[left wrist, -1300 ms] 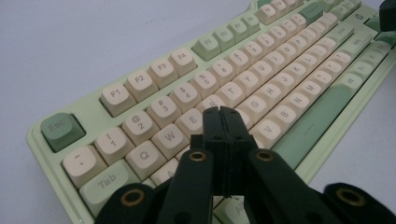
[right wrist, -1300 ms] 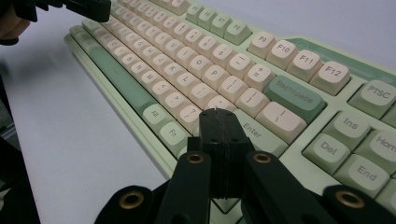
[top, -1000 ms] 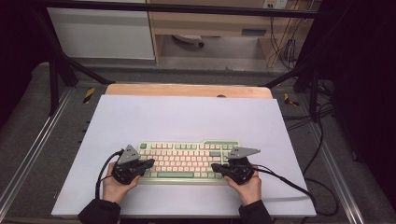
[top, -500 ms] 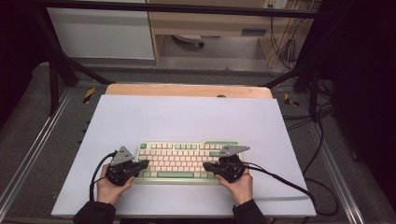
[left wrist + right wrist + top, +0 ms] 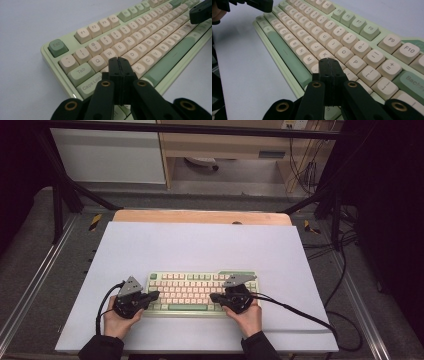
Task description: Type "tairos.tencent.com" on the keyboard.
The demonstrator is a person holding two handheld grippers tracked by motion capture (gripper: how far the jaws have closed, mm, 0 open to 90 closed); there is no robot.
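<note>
The keyboard [image 5: 202, 291] is laid flat on the white counter [image 5: 200, 245], near its front edge. The left gripper [image 5: 118, 60] is held over the keys around A and S, its fingers clenched together with nothing between them. The right gripper [image 5: 329, 60] is poised over the keys by L, its fingers [image 5: 324, 68] likewise clenched and empty. From here, two neighbouring keys could be struck at once, since the closed tips are about as wide as a keycap; a slanted press could also shove the keyboard across the counter. Compared with a second ago, both grippers are seen shifted inward along the keyboard, the right more clearly.
</note>
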